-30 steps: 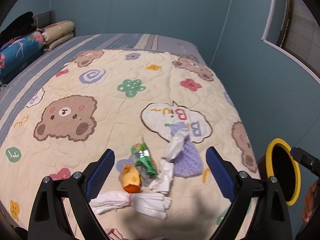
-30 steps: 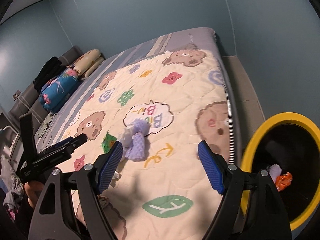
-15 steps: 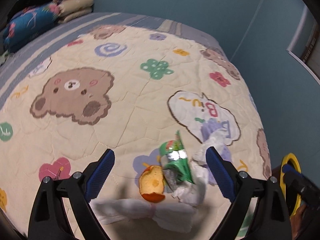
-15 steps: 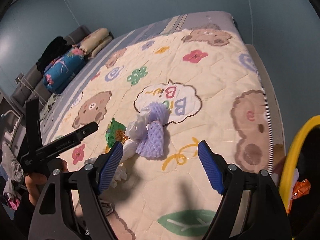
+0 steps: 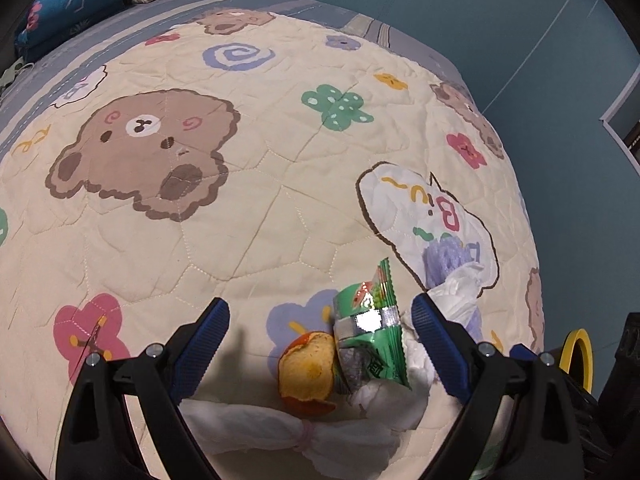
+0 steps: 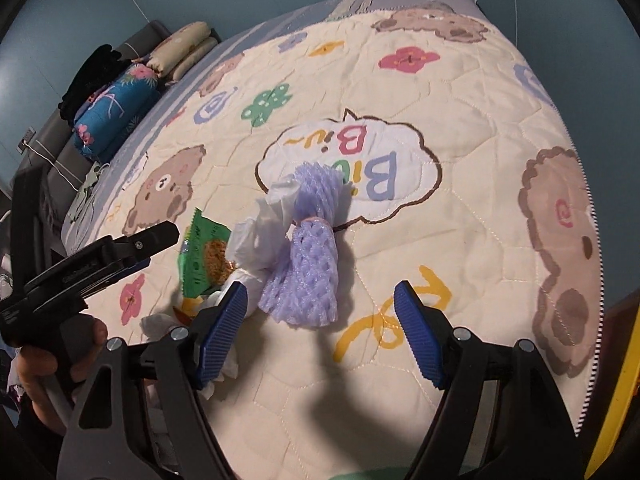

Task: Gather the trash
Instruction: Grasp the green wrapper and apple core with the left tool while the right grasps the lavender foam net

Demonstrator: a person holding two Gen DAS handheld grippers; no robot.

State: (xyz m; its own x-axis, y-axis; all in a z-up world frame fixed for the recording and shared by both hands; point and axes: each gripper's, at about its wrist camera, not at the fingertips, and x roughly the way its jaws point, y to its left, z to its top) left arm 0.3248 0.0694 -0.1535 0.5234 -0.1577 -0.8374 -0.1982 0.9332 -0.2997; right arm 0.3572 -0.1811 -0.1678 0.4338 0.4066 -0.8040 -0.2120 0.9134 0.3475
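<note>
Trash lies in a cluster on the cartoon quilt [image 5: 248, 216]. My left gripper [image 5: 320, 304] is open just above an orange peel [image 5: 308, 368] and a green snack wrapper [image 5: 368, 332], which sit between its fingers without touching the pads. A tied white tissue [image 5: 288, 428] lies below them. My right gripper [image 6: 320, 292] hovers over a purple foam net [image 6: 308, 272]. Its jaws are closing, the net's near end lies between the tips, and the pads stay clear of it. Crumpled white plastic [image 6: 260, 236] and the wrapper [image 6: 204, 256] lie left of the net.
A yellow-rimmed bin [image 5: 576, 356] stands off the bed's right side, its rim [image 6: 624, 380] at the right wrist view's edge. Pillows [image 6: 116, 116] are stacked at the headboard. A person's hand [image 6: 60, 356] holds the left gripper's black body [image 6: 100, 256].
Both grippers came down toward the quilt. The peel and wrapper now sit between the left fingers. The right gripper swung away from the bin, and the purple net is now at its tips.
</note>
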